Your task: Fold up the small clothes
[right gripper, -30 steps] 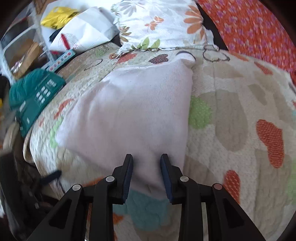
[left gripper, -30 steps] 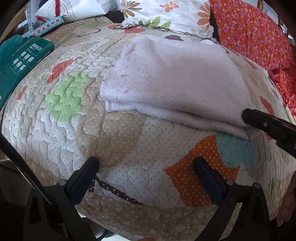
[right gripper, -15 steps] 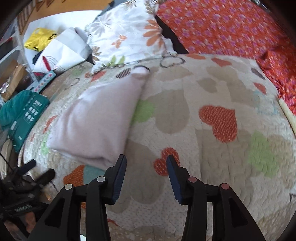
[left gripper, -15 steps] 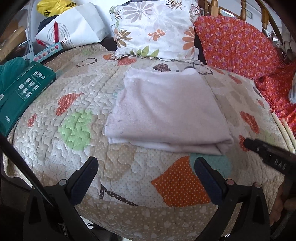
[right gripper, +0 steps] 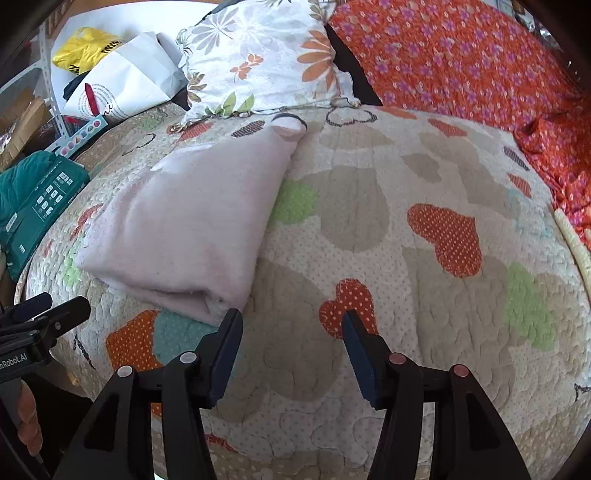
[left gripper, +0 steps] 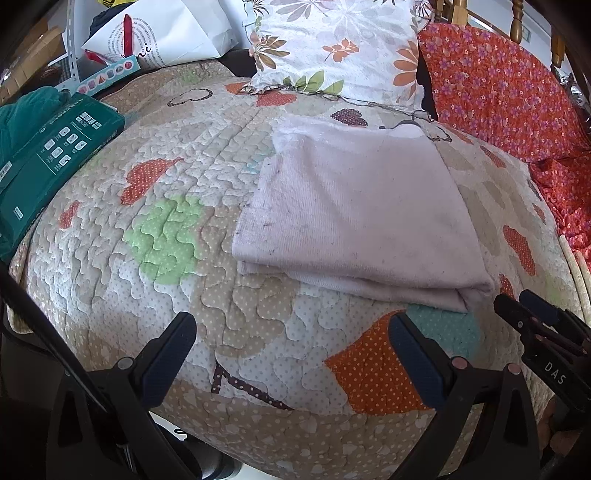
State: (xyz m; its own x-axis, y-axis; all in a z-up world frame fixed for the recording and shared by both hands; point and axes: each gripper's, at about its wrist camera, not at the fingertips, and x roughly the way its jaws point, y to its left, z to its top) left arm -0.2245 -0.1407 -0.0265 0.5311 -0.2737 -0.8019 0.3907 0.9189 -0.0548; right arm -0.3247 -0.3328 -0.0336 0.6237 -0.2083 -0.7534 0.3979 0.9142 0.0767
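A pale pink cloth (left gripper: 362, 214) lies folded into a flat rectangle on the heart-patterned quilt (left gripper: 166, 236). In the right wrist view the same cloth (right gripper: 195, 221) sits left of centre. My left gripper (left gripper: 291, 332) hovers open over the quilt in front of the cloth, with nothing between its fingers. My right gripper (right gripper: 291, 325) is just off the cloth's near right corner, its jaws opening and empty. Each gripper also shows in the other's view: the right gripper (left gripper: 524, 299) at the right edge, the left gripper (right gripper: 55, 304) at the left edge.
A floral pillow (left gripper: 332, 48) and a red flowered blanket (left gripper: 498, 92) lie behind the cloth. A green box (left gripper: 48, 162), a white paper bag (left gripper: 162, 33) and a yellow bag (right gripper: 85, 48) crowd the left side. The bed's near edge drops off below the grippers.
My right gripper let go of the cloth's near edge, opened wider and drew back to the right. The left gripper pulled back and up, so the cloth looks farther away.
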